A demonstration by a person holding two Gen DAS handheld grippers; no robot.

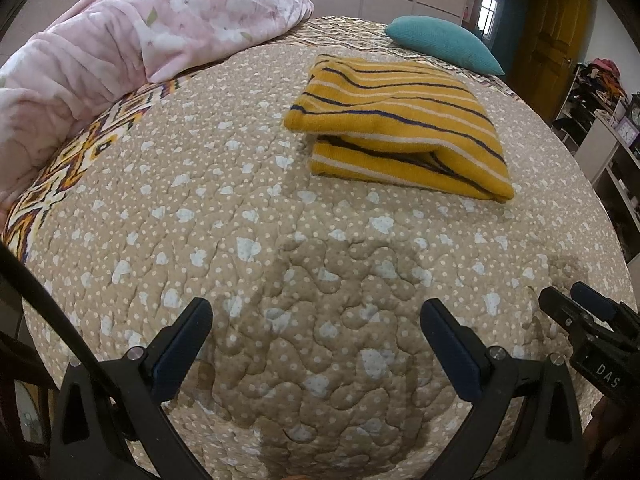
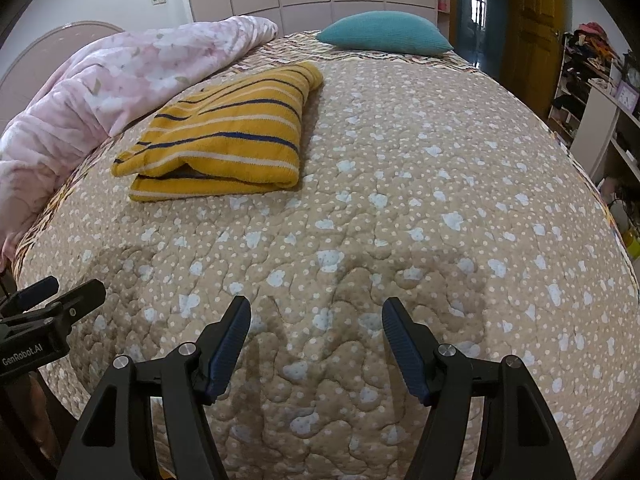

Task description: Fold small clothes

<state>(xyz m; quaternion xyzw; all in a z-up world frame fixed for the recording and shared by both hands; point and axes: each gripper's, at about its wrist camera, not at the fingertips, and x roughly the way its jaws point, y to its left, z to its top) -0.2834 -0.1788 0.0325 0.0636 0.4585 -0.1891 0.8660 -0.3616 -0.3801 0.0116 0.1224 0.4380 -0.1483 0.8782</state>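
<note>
Left gripper (image 1: 316, 316) and right gripper (image 2: 316, 316) both spread, empty, hovering over the bare quilt (image 1: 280, 216) near its front edge. Striped top (image 1: 396, 128) lies folded, well ahead of both, between the pink blanket (image 1: 120, 48) and teal pillow (image 1: 444, 42). Fold looks done; if tidying, pinch the loose front layers together and square them.

Mustard garment (image 1: 400, 128) striped navy and white; tan quilt (image 1: 280, 280) dotted white; teal pillow (image 1: 440, 42).
</note>
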